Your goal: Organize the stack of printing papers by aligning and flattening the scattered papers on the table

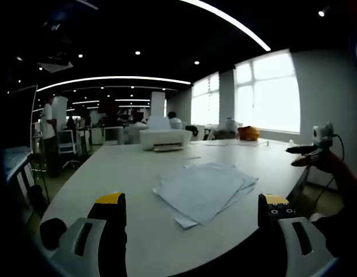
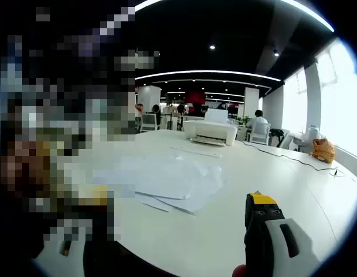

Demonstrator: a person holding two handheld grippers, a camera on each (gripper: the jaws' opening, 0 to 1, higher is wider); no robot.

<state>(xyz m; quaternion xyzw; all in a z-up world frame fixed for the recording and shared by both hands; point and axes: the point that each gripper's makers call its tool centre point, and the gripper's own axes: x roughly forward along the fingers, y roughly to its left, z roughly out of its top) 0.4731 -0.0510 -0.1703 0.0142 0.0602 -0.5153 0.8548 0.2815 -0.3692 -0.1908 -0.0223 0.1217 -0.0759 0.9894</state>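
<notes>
Left gripper view shows my left gripper [image 1: 193, 214] spread wide and empty, short of the loose papers [image 1: 203, 189] fanned on the table [image 1: 109, 173]. My right gripper [image 2: 178, 216] looks open too, though mosaic hides one jaw. I should press the sheets inward from opposite edges.

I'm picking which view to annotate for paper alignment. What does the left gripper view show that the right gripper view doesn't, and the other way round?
Left gripper view alone: both jaws of the left gripper wide apart, the right gripper entering from the right, and a standing person.

Right gripper view alone: a black cable across the table and one clear jaw of its gripper.

Both: the scattered papers untouched on the white table, the printer behind, an orange bag.
</notes>
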